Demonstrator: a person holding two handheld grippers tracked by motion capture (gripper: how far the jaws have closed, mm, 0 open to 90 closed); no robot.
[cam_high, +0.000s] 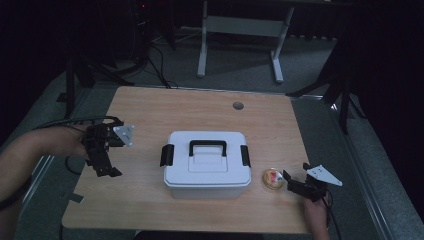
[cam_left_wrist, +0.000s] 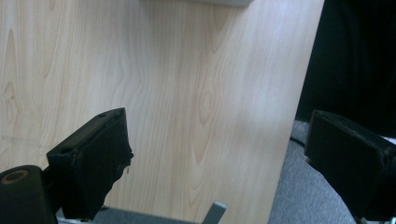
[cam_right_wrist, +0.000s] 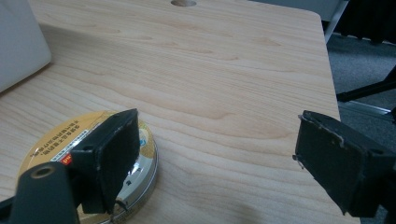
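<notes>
Here, from largest to smallest:

Table (cam_high: 150, 115): pale wood-grain top, smooth, rectangular with rounded corners; a small round grommet hole (cam_high: 238, 105) sits near its far edge.

Box (cam_high: 207, 163): white plastic, rectangular with rounded corners, matte lid, black carry handle (cam_high: 207, 146) on top and a black latch on each short side; it stands at the middle of the table, lid on.

Left gripper (cam_high: 107, 169): black, blocky, with a grey three-cornered plate on top; it is over the table's left part, well apart from the box. In the left gripper view its padded jaws stand wide apart with bare wood between them, grasping nothing.

Right gripper (cam_high: 289, 181): black, same build, near the table's front right corner. In the right gripper view its jaws are spread wide, released; one jaw hangs over the tin, the other stands well off to the side over bare wood.

Tin (cam_right_wrist: 56, 144): small, round, flat, shiny metal rim, yellow-gold printed lid with a red mark and small lettering too fine to read; it lies flat on the table just right of the box, beside the right gripper.
</notes>
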